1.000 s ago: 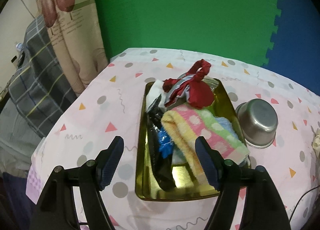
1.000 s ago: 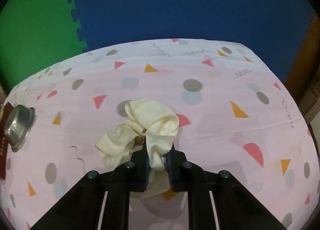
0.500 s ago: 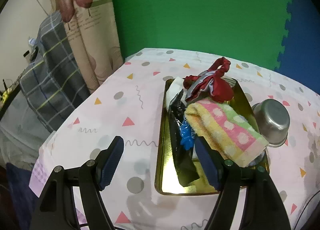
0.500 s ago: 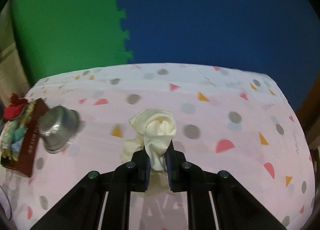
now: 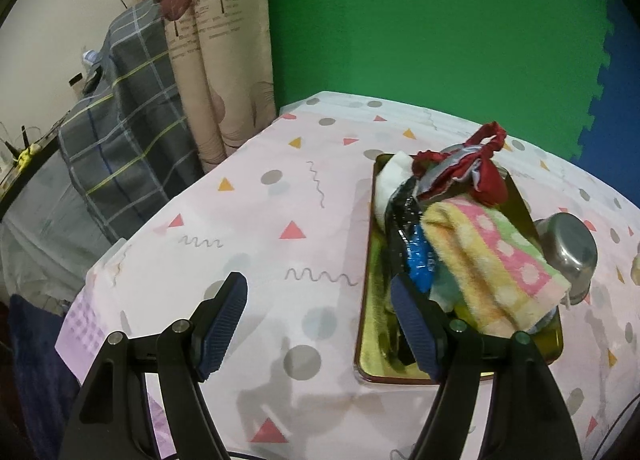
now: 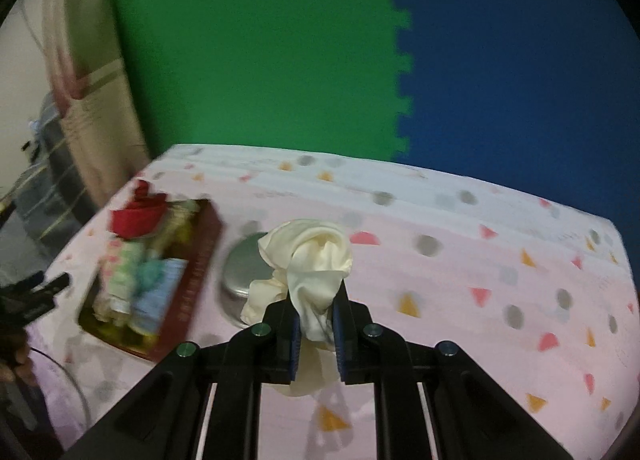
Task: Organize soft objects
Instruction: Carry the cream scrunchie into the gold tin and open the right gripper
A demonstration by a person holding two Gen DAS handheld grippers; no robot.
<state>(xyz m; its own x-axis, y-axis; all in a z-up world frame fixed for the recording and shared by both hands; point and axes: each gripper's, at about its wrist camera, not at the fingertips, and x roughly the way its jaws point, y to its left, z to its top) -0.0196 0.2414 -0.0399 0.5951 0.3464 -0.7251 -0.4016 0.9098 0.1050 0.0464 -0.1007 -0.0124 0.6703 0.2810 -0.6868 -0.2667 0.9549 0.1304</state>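
My right gripper (image 6: 316,316) is shut on a cream cloth (image 6: 310,260), which hangs bunched above the table, in front of the steel bowl (image 6: 242,272). To its left lies the gold tray (image 6: 192,284) piled with soft things. In the left wrist view the same tray (image 5: 372,344) holds a striped pastel towel (image 5: 492,260), a red and grey cloth (image 5: 472,168), a white cloth and a black and blue packet (image 5: 412,256). My left gripper (image 5: 318,318) stands open and empty over the tablecloth, its right finger by the tray's near left corner.
The steel bowl (image 5: 570,248) sits upside down just right of the tray. A curtain (image 5: 208,60) and a grey checked cloth (image 5: 120,120) hang beyond the table's left edge. Green and blue foam mats (image 6: 400,60) form the back wall.
My right gripper has lifted the cream cloth off the table and carried it left, bringing bowl and tray into view. My left gripper has drifted left, away from the tray's middle.
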